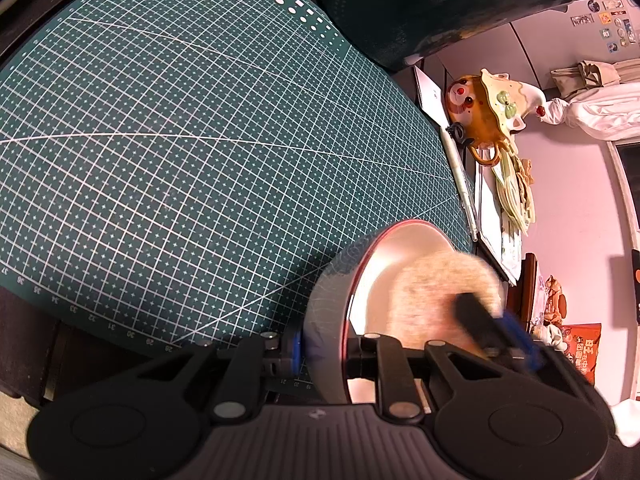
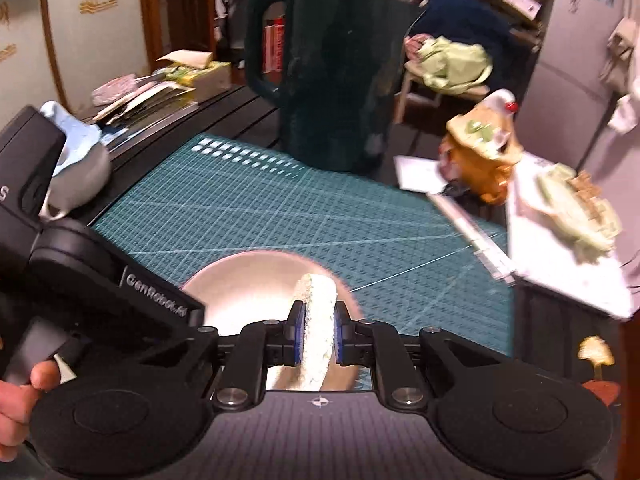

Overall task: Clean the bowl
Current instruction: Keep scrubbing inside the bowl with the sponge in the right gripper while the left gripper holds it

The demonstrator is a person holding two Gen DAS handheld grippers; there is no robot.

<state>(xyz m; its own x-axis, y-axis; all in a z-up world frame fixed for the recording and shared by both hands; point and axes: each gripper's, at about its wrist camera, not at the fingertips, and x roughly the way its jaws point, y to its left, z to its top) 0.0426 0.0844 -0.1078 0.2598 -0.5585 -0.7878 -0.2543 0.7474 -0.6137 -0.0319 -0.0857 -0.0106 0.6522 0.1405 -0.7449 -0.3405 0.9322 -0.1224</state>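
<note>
Left-wrist view, lower centre: the left gripper [image 1: 326, 354] is clamped on the wall of the bowl [image 1: 384, 264], one jaw outside and one inside the red-edged rim, so that the bowl stands tilted on the green cutting mat [image 1: 180, 140] with its pale interior facing right of frame. Right-wrist view, lower centre: the right gripper [image 2: 318, 340] is narrowed onto a round sponge [image 2: 318, 320], held edge-on between the blue pads, with its forward end inside the bowl [image 2: 240, 292]. In the left view the same sponge [image 1: 436, 300] appears as a blurred tan disc against the interior (blur suggests scrubbing in progress). Judged handling: the bowl looks rigid, thin-walled and smooth, probably light and liable to slip or pivot under side load; the rim pinch near the wall is the sensible hold. The sponge looks soft and compressible, best gripped across its flat faces as here. Upper frame: a dark green mug [image 2: 340, 80], uninvolved.
</note>
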